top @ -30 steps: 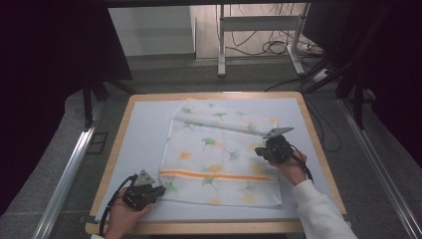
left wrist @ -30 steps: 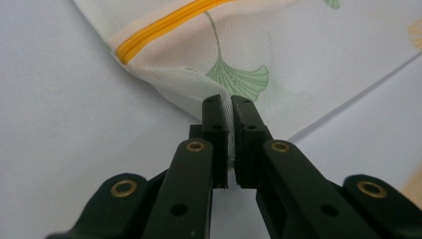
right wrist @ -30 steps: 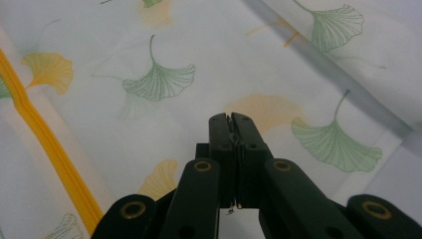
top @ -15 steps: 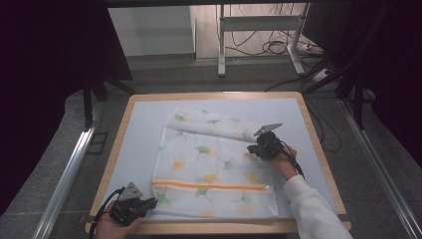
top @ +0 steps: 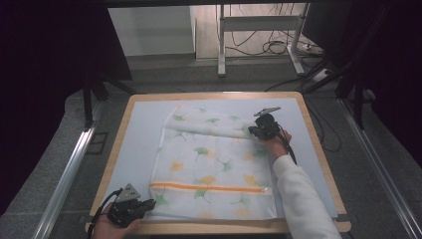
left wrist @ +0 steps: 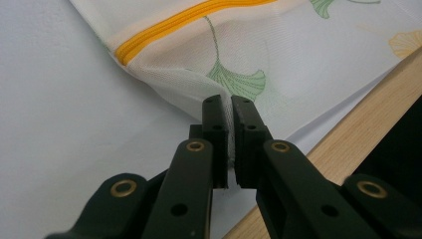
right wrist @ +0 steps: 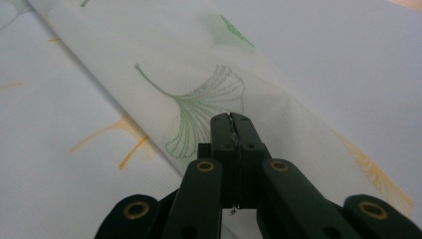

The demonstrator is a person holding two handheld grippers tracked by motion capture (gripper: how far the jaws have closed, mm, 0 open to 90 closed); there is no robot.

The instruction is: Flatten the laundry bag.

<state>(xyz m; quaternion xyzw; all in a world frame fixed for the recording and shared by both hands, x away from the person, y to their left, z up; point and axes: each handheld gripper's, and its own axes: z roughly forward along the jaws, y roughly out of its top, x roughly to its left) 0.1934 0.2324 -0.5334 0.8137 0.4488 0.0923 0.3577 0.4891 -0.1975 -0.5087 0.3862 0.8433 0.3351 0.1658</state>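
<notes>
Wooden tabletop [top: 318, 149]: pale sheet across it.
Bag [top: 214, 164]: mesh, leaf print, spread flat on the sheet, far edge folded over.
Zip [top: 209, 188]: orange, near my side.
Left tool [left wrist: 229, 117]: pinching the bag's near-left corner.
Right tool [right wrist: 232, 127]: clamped on the far fold.

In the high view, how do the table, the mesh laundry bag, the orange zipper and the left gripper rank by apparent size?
1. table
2. mesh laundry bag
3. orange zipper and left gripper: unsure; the zipper is longer but thin, and the gripper is bulkier and nearer the camera.
</notes>
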